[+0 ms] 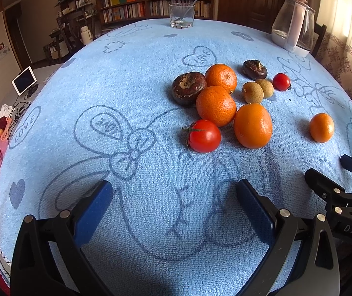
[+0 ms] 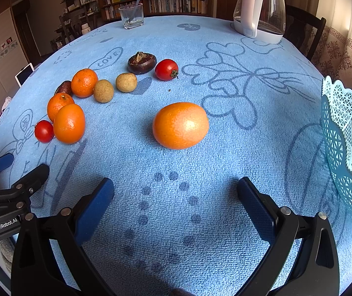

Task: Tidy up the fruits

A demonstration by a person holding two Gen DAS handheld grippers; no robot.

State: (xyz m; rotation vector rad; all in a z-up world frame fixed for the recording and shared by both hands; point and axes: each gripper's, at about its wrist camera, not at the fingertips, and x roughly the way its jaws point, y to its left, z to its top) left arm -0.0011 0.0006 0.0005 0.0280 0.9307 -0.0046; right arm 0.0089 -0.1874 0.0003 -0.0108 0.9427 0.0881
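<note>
Fruit on blue tablecloth (image 2: 225,49). Lone orange (image 2: 180,125) just ahead of right gripper (image 2: 175,197), fingers wide, nothing held. Left gripper (image 1: 174,198) likewise wide, empty, w/ tomato (image 1: 204,135) and fruit cluster ahead. Lace basket (image 2: 346,153) at right edge, apart from fruit.

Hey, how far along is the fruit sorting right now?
Nothing looks sorted yet. Both the left gripper and the right gripper are open and empty. Oranges, tomatoes and the rest still lie on the blue cloth; the lone orange sits nearest the turquoise basket.
</note>
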